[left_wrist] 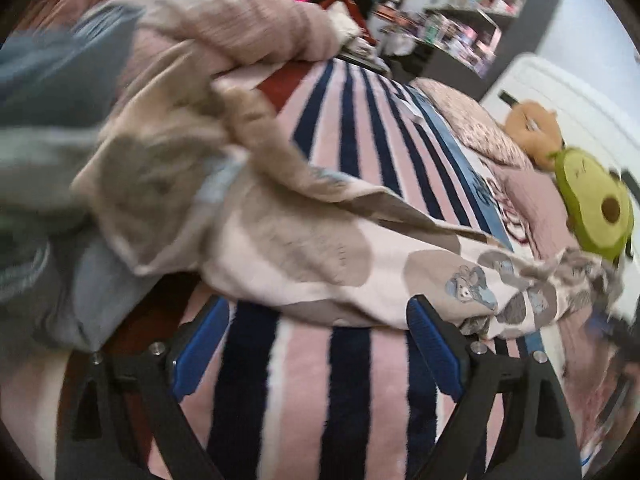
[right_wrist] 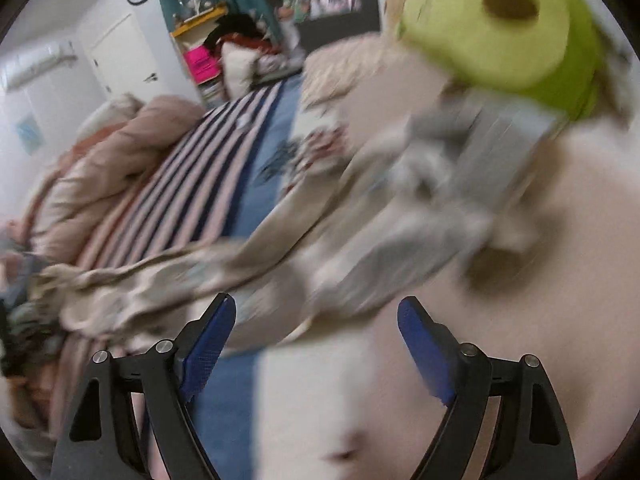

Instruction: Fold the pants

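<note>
The pants [left_wrist: 304,248] are cream with large taupe spots and small cartoon prints. They lie crumpled across the striped blanket [left_wrist: 344,392], stretching from upper left to lower right. My left gripper [left_wrist: 316,312] is open, its blue pads [left_wrist: 206,344] just below the pants' near edge, empty. In the right wrist view the pants [right_wrist: 208,272] appear blurred, running from the left toward the middle. My right gripper [right_wrist: 316,312] is open and empty, its pads [right_wrist: 424,344] just short of the cloth.
A green avocado plush [left_wrist: 592,204] and a brown plush [left_wrist: 532,128] lie on the right of the bed; the avocado [right_wrist: 500,24] is close above the right gripper. A pink duvet [left_wrist: 240,28] is heaped at the back, grey-blue clothes [left_wrist: 44,92] to the left. Shelves [left_wrist: 472,20] stand beyond.
</note>
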### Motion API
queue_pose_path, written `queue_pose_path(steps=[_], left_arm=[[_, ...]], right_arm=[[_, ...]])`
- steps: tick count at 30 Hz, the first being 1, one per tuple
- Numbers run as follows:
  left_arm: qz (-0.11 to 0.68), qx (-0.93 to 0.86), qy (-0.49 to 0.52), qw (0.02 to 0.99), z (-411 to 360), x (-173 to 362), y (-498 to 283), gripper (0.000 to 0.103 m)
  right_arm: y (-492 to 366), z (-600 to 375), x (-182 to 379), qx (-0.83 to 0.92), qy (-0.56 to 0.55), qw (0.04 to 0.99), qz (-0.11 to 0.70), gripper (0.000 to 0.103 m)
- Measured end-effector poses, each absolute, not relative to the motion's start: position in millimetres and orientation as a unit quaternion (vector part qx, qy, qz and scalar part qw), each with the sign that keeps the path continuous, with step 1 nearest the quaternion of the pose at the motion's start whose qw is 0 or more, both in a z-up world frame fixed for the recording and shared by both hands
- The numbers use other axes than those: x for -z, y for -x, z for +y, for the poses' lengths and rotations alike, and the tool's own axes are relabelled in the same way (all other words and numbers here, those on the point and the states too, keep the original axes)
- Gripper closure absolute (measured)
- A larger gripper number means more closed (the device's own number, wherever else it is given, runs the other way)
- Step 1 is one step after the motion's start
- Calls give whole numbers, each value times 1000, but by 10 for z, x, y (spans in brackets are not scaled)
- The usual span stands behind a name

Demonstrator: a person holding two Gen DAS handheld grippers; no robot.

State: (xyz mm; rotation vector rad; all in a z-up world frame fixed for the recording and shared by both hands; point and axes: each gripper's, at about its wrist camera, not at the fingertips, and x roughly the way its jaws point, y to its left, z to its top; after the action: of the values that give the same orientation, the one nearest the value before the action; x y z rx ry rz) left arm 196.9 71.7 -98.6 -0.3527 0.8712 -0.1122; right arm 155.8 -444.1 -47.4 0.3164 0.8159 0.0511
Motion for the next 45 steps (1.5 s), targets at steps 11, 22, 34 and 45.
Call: queue_pose_path(steps=[11, 22, 34, 45], left_arm=[[416, -30, 196, 888, 1134, 1322, -2286, 15], [403, -46, 198, 892, 1088, 1393, -2567, 26], [369, -26, 187, 910, 1089, 1089, -2262, 93], [368, -25, 177, 913, 1286, 677, -1086, 93]], right_arm=[[-1833, -3968, 1271, -50, -223, 879, 418, 22], [-2259, -3907, 1312, 14, -207, 908, 364, 48], [-2081, -3855, 1082, 5, -186, 925, 331, 100], [-1080, -3870, 764, -22, -187, 916, 354, 100]])
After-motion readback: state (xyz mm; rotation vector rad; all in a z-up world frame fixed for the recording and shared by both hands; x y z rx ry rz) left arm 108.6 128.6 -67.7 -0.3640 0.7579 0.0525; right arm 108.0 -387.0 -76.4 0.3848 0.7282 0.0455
